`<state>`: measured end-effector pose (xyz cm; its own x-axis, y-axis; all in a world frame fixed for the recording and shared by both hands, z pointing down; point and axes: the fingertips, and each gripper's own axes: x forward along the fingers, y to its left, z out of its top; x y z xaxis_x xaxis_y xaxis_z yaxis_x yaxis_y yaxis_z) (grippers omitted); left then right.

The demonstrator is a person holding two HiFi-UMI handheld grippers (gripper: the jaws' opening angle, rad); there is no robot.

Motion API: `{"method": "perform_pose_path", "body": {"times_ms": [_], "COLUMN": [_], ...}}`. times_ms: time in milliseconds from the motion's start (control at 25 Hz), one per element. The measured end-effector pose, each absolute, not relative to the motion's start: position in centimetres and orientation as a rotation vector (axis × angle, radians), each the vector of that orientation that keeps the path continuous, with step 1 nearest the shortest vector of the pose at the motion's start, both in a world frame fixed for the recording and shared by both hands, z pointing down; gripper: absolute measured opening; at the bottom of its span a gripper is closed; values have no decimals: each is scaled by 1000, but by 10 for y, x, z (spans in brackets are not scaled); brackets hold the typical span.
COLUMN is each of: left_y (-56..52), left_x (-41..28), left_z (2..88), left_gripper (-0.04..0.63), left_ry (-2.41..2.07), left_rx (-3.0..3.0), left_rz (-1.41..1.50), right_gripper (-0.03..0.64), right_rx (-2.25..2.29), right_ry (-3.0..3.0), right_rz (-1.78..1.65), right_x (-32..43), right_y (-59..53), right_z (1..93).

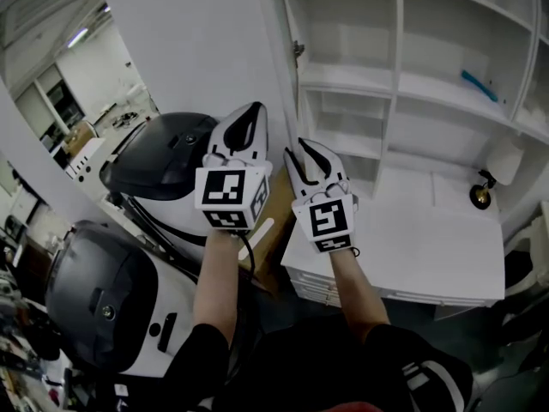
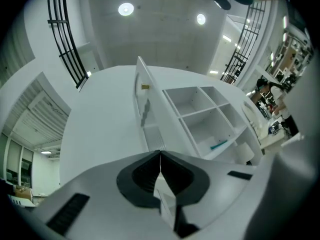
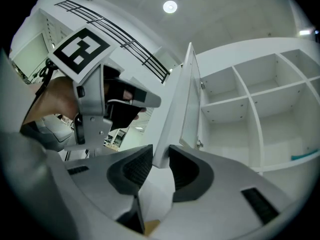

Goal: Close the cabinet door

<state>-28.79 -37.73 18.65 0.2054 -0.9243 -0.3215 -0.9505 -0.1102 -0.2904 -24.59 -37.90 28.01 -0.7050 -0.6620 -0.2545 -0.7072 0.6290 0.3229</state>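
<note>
While the cabinet door stands wide open, swung clear of the cabinet shelves, none of the closing is done. Your right claw, half narrowed, straddles the door's free edge without clearly pinching it. Your left claw, just beside it, is closed and empty. The whole swing shut remains.

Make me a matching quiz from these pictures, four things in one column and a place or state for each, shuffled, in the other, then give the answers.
Things:
1. flat white cabinet door
2. white left gripper with black pads
3. white right gripper with black pads
4. small teal object

Places or states:
A. lying on a white cabinet shelf
B. jaws together, nothing between them
C. standing open
D. jaws on either side of the door's edge

Pairs: 1-C, 2-B, 3-D, 4-A
</note>
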Motion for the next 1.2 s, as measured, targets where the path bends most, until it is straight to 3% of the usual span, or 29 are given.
{"method": "perform_pose_path", "body": {"times_ms": [960, 1200], "left_y": [-409, -422], "left_x": [-225, -204], "left_z": [44, 28], "left_gripper": [14, 54], "left_ry": [1454, 1360], "left_rx": [-1919, -1920], "left_rz": [144, 107], "right_gripper": [92, 87], "right_rx": [-1256, -1306], "right_ry": [2672, 2653], "right_rz": [518, 483], "right_x": [-175, -153], "right_y": [-403, -416], "right_z": [279, 281]}}
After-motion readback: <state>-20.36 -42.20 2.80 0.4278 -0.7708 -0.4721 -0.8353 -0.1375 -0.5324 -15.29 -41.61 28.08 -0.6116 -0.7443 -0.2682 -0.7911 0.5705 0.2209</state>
